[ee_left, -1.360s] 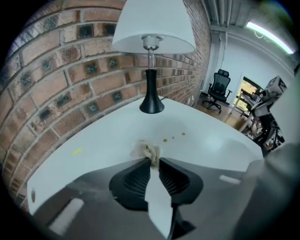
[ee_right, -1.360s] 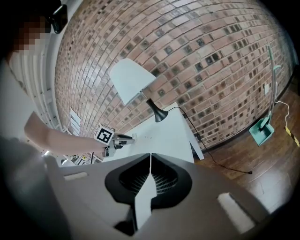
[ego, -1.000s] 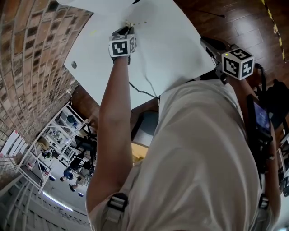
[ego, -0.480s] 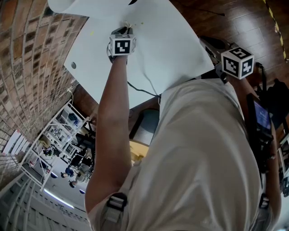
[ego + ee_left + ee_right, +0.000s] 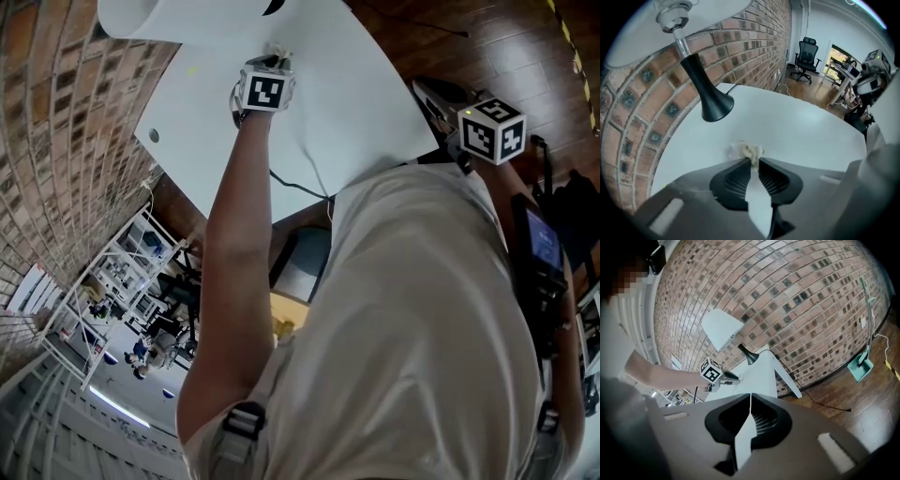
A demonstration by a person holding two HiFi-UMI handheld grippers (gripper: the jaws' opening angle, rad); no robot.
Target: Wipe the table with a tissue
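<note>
A crumpled, yellow-stained tissue (image 5: 747, 151) is pinched at the tips of my left gripper (image 5: 752, 162) and pressed onto the white table (image 5: 797, 131). In the head view the left gripper (image 5: 272, 67) points steeply down at the far part of the table (image 5: 347, 103), with a scrap of tissue (image 5: 277, 52) showing beyond its marker cube. My right gripper (image 5: 750, 397) is shut with nothing in it, held off the table's near right edge (image 5: 441, 98). From the right gripper view the left gripper (image 5: 729, 377) reaches across the table (image 5: 761, 376).
A black lamp base (image 5: 710, 101) with a white shade (image 5: 721, 326) stands near the brick wall (image 5: 754, 42), close to the tissue. A dark cable (image 5: 298, 187) runs off the table's near edge. Office chairs (image 5: 806, 58) and desks stand beyond the table. Wooden floor (image 5: 843, 390) lies to the right.
My left gripper has slid the tissue across the table, to the right and slightly farther away in the head view, and its wrist has rolled. The right gripper has hardly moved.
</note>
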